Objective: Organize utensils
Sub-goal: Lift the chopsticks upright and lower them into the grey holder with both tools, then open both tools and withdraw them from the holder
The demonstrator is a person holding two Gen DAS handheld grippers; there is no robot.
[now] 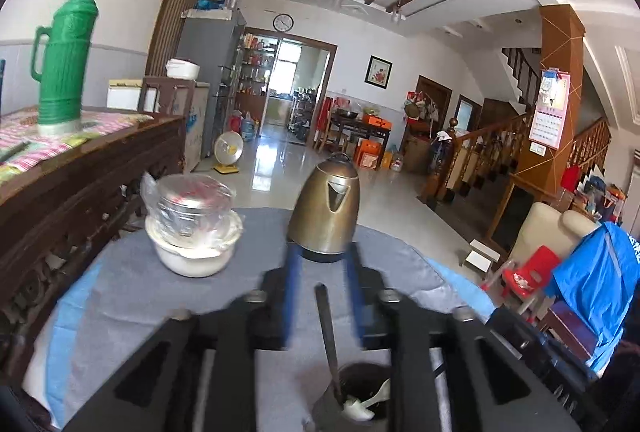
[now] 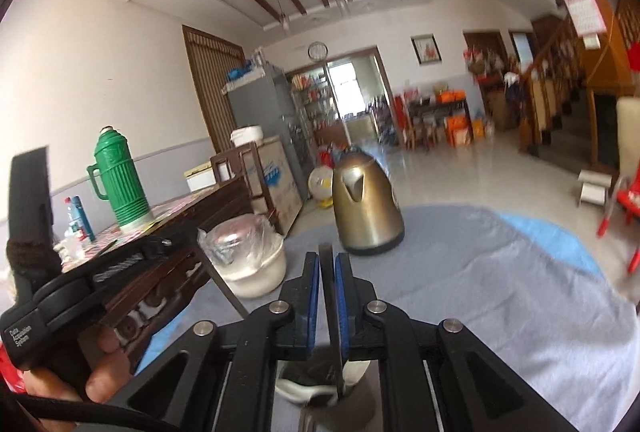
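Observation:
A dark utensil cup (image 1: 362, 398) stands on the grey cloth below my left gripper (image 1: 322, 264), whose jaws are open and empty. In the cup stand a dark-handled utensil (image 1: 326, 332) and a white spoon (image 1: 366, 406). My right gripper (image 2: 327, 264) is shut on a dark utensil handle (image 2: 330, 308) that runs down into the cup (image 2: 320, 388), where the white spoon (image 2: 298, 390) lies on the rim. The left gripper's body and the hand holding it (image 2: 80, 312) show at the left of the right wrist view.
A brass kettle (image 1: 326, 210) stands ahead on the round, cloth-covered table (image 1: 120, 312). A white bowl with a plastic-wrapped metal dish (image 1: 194, 228) sits to its left. A dark wooden cabinet (image 1: 80, 184) with a green thermos (image 1: 64, 60) borders the table's left side.

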